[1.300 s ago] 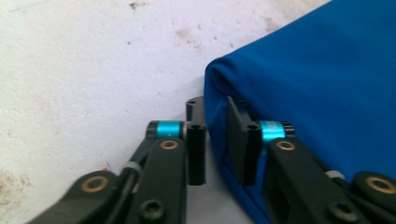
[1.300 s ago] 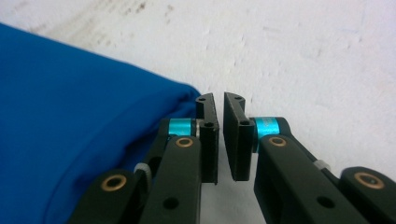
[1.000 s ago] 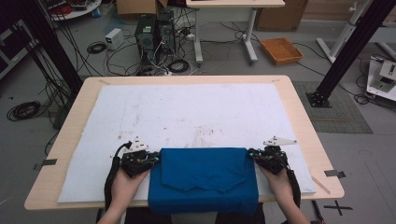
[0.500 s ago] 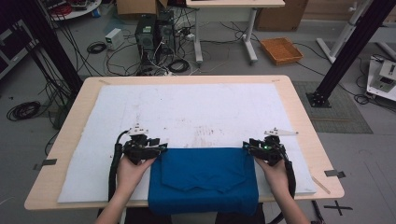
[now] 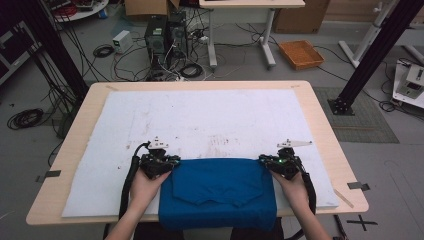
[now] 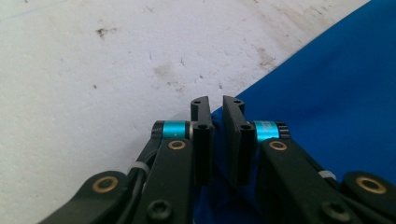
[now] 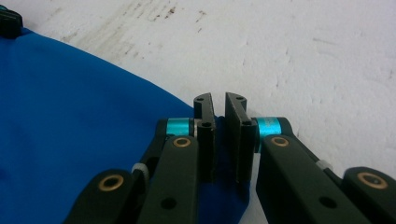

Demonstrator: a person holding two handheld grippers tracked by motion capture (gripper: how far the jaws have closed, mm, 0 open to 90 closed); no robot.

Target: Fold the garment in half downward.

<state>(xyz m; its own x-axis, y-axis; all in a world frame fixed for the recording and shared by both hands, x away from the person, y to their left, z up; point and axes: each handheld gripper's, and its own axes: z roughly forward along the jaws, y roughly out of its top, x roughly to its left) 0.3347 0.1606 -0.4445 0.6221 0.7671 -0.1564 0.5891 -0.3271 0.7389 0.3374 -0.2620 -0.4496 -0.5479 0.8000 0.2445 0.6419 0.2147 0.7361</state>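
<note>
each tool, left [image 5: 167,163] and right [image 5: 267,163], stays clenched on a far corner of the folded blue cloth garment [image 5: 218,192]. over the last second both have drawn it toward 12 o'clock across the white-covered surface [image 5: 210,120], so the repositioning looks underway.

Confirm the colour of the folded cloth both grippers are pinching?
Solid blue folded cloth, with no pattern; clearest in the high view.

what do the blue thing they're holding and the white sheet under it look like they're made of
The blue garment looks like soft woven fabric, matte: it folds flat and drapes over the table's near edge. The white sheet looks like a foam or felt mat, matte and finely pitted, with brownish stains; which of the two is unclear.
</note>
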